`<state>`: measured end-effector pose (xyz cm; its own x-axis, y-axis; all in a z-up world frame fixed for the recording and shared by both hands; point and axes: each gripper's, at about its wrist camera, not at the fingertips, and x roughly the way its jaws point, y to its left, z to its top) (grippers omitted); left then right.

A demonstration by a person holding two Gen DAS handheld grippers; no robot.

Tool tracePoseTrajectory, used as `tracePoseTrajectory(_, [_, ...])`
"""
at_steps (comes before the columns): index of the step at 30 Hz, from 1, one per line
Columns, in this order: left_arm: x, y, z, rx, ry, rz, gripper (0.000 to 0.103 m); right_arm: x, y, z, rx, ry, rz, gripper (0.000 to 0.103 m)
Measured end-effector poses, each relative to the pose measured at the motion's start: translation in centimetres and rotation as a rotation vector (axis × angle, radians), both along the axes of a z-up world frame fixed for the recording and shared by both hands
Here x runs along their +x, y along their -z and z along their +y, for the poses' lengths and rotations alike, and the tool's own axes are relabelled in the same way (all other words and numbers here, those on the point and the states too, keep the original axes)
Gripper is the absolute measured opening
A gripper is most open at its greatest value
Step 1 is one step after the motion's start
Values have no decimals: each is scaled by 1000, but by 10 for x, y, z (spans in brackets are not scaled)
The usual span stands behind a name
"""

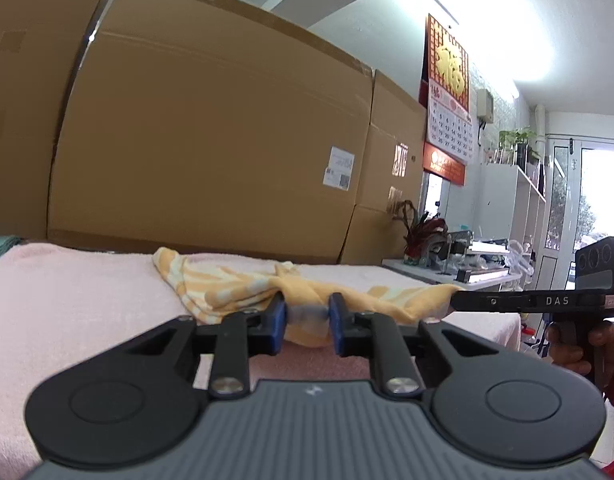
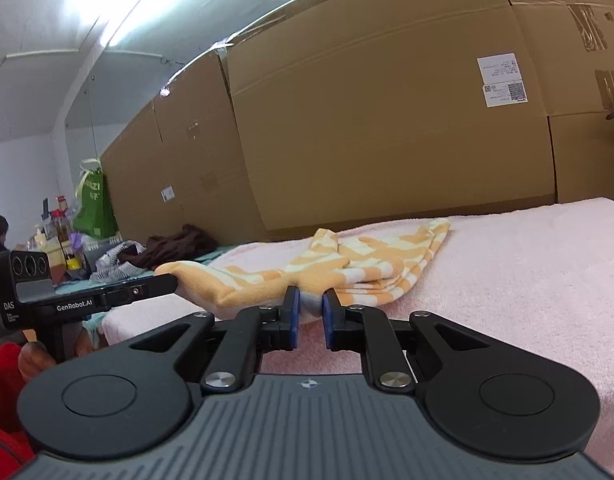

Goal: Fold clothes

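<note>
Left gripper (image 1: 307, 314) on striped garment (image 1: 235, 288); green bag (image 2: 93, 210) right-view only

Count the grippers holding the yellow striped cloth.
2. The left gripper pinches the cloth at its near edge; the right gripper pinches another part of the near edge, beside it. Both sit over the pink towel.

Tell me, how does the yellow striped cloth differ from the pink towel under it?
The yellow striped cloth is patterned in orange-yellow and cream; the pink towel is one plain colour. The cloth is smaller and bunched in folds; the towel is spread flat beneath it. The cloth's near edge is pinched by the left hand-held gripper and right hand-held gripper; the towel is not gripped. Both look like soft fabric.
</note>
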<state>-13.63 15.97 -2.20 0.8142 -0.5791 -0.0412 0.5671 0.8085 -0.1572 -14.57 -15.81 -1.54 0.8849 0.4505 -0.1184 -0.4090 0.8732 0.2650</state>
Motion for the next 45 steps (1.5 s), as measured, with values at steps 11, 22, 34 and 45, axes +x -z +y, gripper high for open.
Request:
tracePoseTrajectory(11, [13, 19, 1, 14, -1, 95, 13, 6, 3, -4, 55, 0, 32, 13])
tracePoseTrajectory(22, [7, 44, -5, 38, 49, 184, 26, 4, 16, -7, 11, 6, 104, 14])
tracePoseTrajectory(34, [58, 11, 31, -394, 123, 303, 9, 24, -7, -35, 236, -34, 71, 14])
tracePoseTrajectory(45, [155, -26, 14, -344, -61, 299, 9, 110, -40, -53, 396, 72, 122, 13])
